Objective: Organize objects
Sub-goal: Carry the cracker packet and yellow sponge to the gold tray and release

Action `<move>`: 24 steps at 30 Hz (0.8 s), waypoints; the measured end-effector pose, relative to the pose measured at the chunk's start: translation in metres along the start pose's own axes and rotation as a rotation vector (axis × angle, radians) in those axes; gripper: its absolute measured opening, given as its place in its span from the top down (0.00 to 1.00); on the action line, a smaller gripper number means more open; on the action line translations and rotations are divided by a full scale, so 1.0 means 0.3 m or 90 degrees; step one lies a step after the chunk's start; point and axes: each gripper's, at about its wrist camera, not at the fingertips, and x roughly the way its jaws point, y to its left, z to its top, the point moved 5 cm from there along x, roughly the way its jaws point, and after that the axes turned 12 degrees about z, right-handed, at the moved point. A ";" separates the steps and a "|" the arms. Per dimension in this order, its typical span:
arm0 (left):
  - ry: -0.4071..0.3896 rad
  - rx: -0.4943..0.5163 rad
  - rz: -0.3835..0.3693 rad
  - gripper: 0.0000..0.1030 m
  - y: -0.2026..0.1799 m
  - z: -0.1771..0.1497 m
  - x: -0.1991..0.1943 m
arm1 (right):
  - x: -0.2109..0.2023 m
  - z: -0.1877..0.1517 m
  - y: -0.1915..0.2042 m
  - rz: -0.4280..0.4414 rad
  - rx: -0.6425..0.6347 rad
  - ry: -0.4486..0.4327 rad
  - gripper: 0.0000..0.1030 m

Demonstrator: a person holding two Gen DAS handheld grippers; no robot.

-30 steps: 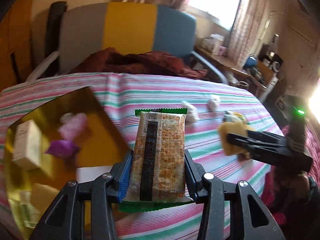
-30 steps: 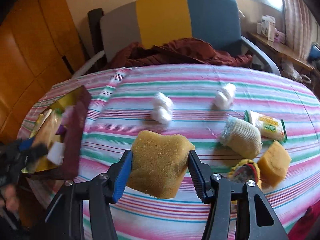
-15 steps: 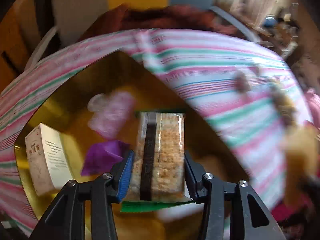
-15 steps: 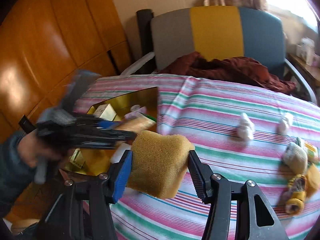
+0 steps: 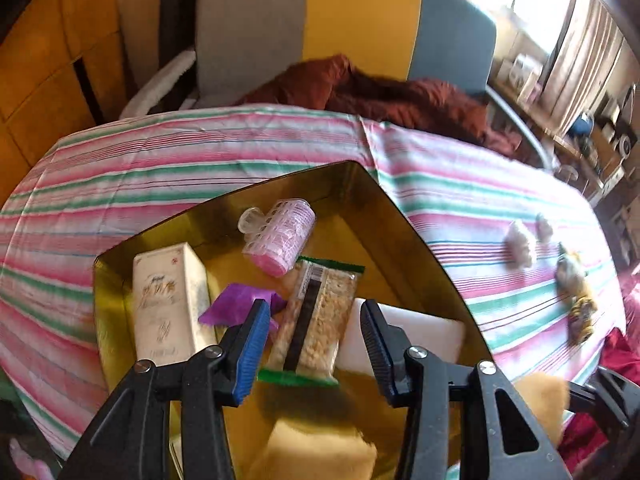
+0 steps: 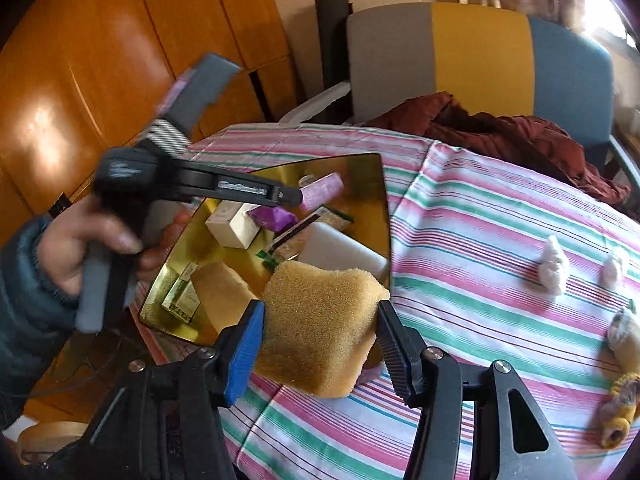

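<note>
R gripper (image 6: 320, 305) is clamped on a yellow sponge (image 6: 320, 332), held over the near corner of the gold tray (image 6: 385, 200). L gripper (image 5: 313, 306) is spread; no pad contact is seen w/ the cracker packet (image 5: 320, 312), which lies in the tray btwn a purple scrap (image 5: 236, 304) & a white block (image 5: 420, 332). Beyond it, a pink roller (image 5: 282, 236) is seen.

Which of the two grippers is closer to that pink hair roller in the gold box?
Left. The left gripper hangs over the gold box, the pink roller just past its fingertips. The right gripper, clamping a sponge, is at the box's near edge, farther from the roller.
</note>
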 end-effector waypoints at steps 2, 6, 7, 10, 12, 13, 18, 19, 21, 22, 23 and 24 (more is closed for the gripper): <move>-0.012 -0.027 -0.015 0.54 0.025 -0.032 -0.035 | 0.021 0.006 0.018 0.010 -0.001 0.003 0.44; -0.042 -0.049 -0.005 0.54 0.047 -0.090 -0.103 | 0.041 0.023 0.052 0.026 0.001 -0.002 0.38; -0.060 -0.047 0.002 0.54 0.045 -0.110 -0.129 | 0.040 0.023 0.060 0.027 0.002 -0.003 0.36; -0.095 -0.044 0.013 0.54 0.046 -0.152 -0.170 | 0.052 0.023 0.072 0.023 0.003 -0.002 0.35; -0.116 -0.044 0.021 0.54 0.049 -0.174 -0.195 | 0.059 0.019 0.080 0.022 0.001 0.002 0.35; -0.132 -0.047 0.031 0.54 0.051 -0.191 -0.213 | 0.061 0.016 0.083 0.023 0.001 0.003 0.35; -0.168 -0.062 0.066 0.54 0.064 -0.235 -0.260 | 0.062 -0.006 0.100 0.015 0.001 0.006 0.28; -0.174 -0.063 0.075 0.53 0.065 -0.244 -0.268 | 0.062 -0.012 0.101 0.015 0.003 0.006 0.27; -0.182 -0.063 0.096 0.53 0.067 -0.261 -0.280 | 0.062 -0.022 0.099 0.011 0.009 0.007 0.25; -0.183 -0.059 0.100 0.53 0.066 -0.271 -0.286 | 0.062 -0.027 0.098 0.008 0.011 0.007 0.25; -0.184 -0.057 0.105 0.53 0.065 -0.276 -0.287 | 0.060 -0.032 0.096 0.005 0.012 0.007 0.25; -0.185 -0.056 0.110 0.53 0.066 -0.281 -0.290 | 0.057 -0.038 0.095 0.002 0.013 0.008 0.25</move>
